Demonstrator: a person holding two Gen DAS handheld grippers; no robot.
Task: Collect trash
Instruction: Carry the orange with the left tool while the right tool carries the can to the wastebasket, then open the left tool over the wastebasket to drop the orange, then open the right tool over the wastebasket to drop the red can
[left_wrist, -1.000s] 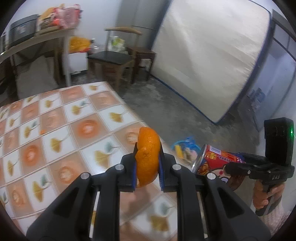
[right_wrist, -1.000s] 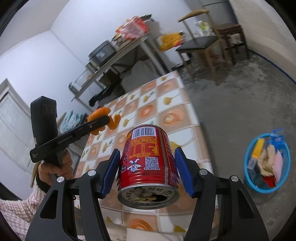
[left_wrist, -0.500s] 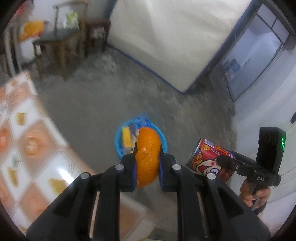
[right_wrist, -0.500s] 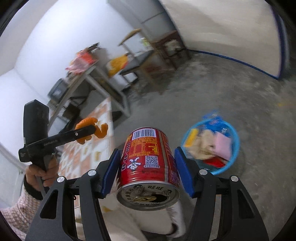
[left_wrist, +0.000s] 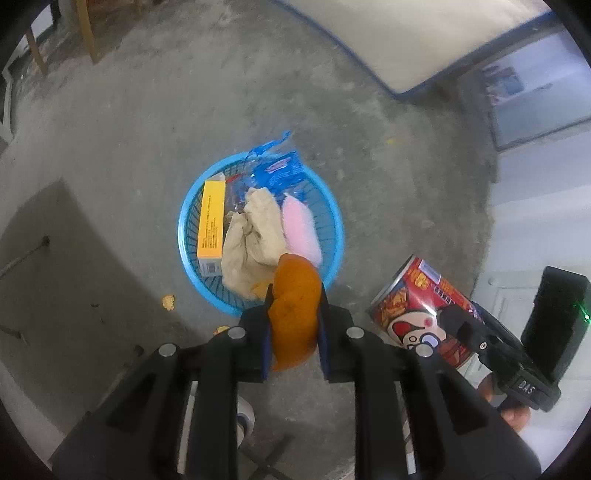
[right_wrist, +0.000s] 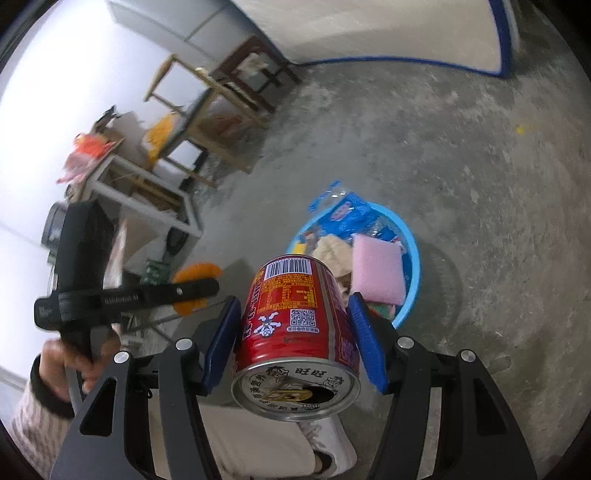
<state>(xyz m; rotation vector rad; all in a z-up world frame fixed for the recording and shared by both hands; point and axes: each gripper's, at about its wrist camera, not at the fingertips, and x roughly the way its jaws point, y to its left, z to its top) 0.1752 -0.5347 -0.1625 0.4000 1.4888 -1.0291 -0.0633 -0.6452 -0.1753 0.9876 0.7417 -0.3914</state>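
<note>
- Far left in the left wrist view, a grey shadow patch lies on the bare concrete floor (left_wrist: 140, 122), with orange crumbs (left_wrist: 168, 302) near the basket's left rim.
- The blue basket (left_wrist: 334, 236) sits on the floor with clear concrete all round its rim; inside, from left: a yellow box (left_wrist: 211, 221), a beige crumpled cloth (left_wrist: 251, 236), a pink pad (left_wrist: 300, 229), and a blue wrapper (left_wrist: 280, 173) poking over the far edge.
- The left gripper (left_wrist: 293, 325) hangs above the basket's near rim; its jaws are opening, with the orange peel (left_wrist: 295, 317) between the pads, which touch it.
- To the right, the right gripper (right_wrist: 293, 339) clamps the red can (right_wrist: 295, 314) on both sides, beside the basket and above the floor.
- Far right, a mattress edge (left_wrist: 461, 70) and a wall bound the floor.
- A second ago both grippers were over the tiled table; that table is gone from view, and the basket has grown from a small shape at the side to the middle of the left view.
</note>
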